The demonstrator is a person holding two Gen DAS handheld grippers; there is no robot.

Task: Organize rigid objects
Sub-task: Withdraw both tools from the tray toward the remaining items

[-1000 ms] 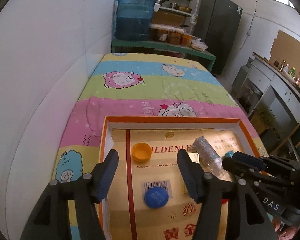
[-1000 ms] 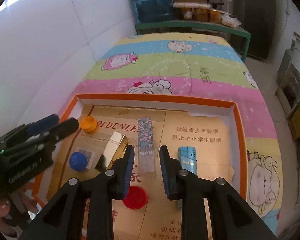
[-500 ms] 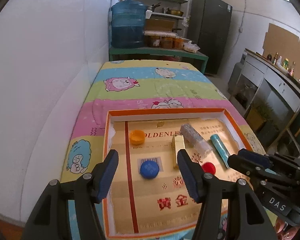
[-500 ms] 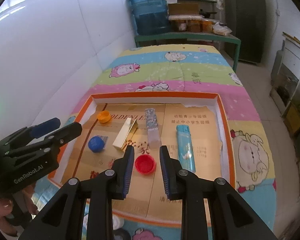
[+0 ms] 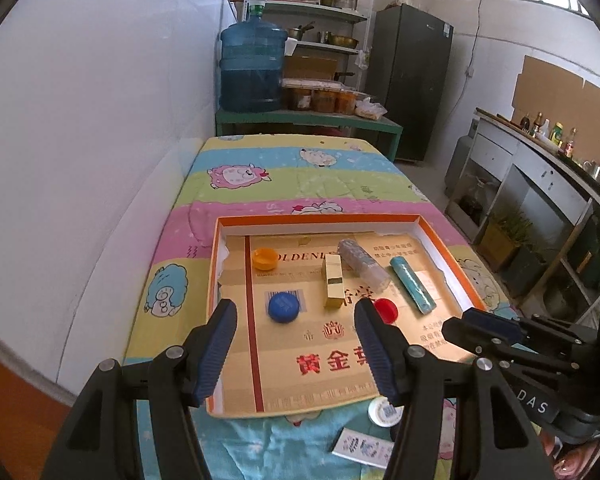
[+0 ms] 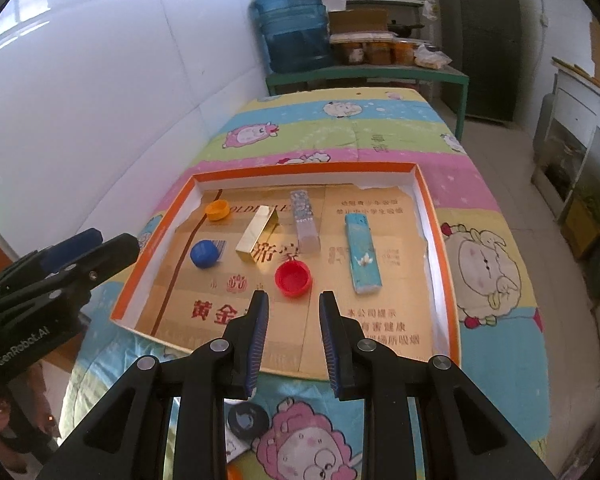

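The gold rectangular box (image 6: 258, 234) was found lying flat in the orange-rimmed cardboard tray (image 6: 430, 216), long axis pointing toward the tray's far side. Both the left hand-held gripper (image 5: 296, 334) and right hand-held gripper (image 6: 294, 322) were held released, empty, above the tray's near edge.

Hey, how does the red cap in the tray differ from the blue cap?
The red cap lies with its hollow side up, near the tray's middle; the blue cap lies closed side up, toward the tray's left wall. Red sits beside the gold box's near end; blue sits partly on a barcode. Both are round bottle caps, lying flat.
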